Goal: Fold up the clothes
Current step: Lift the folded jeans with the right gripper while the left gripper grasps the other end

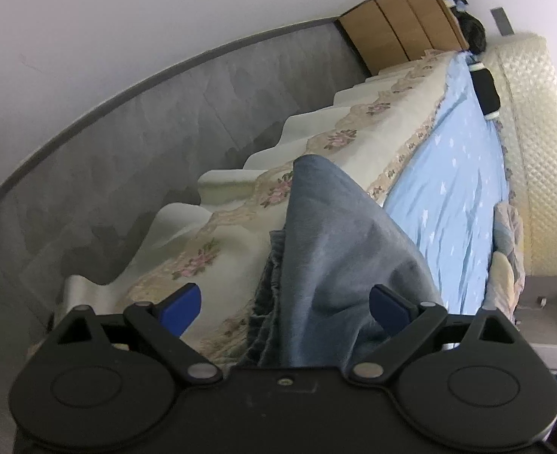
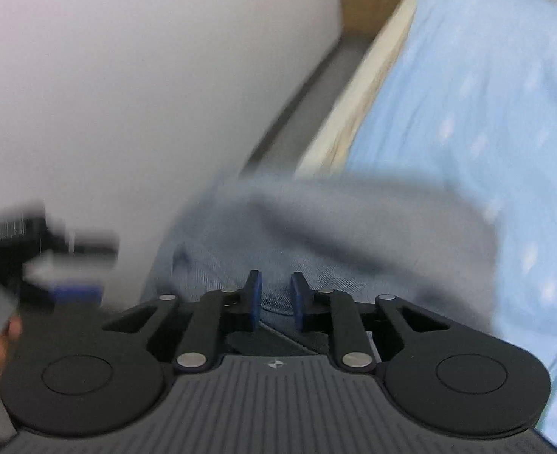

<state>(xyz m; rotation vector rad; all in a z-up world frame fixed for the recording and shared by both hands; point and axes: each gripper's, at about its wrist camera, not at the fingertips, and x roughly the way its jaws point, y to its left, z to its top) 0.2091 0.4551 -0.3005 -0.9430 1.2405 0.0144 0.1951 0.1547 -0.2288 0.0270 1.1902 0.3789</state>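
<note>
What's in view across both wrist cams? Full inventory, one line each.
Blue-grey fabric garment: 1, draped over the bed edge, an edge between the right fingers.
Light blue star-print sheet: 1, on top of the bed.
Cream floral-border bedspread: 1, hanging down the bed side.
Cream quilted headboard: 1, far end.
Brown wooden cabinet: 1, against the wall.
Left gripper: black, blue pads, open.
Right gripper: black, closed on the garment.
</note>
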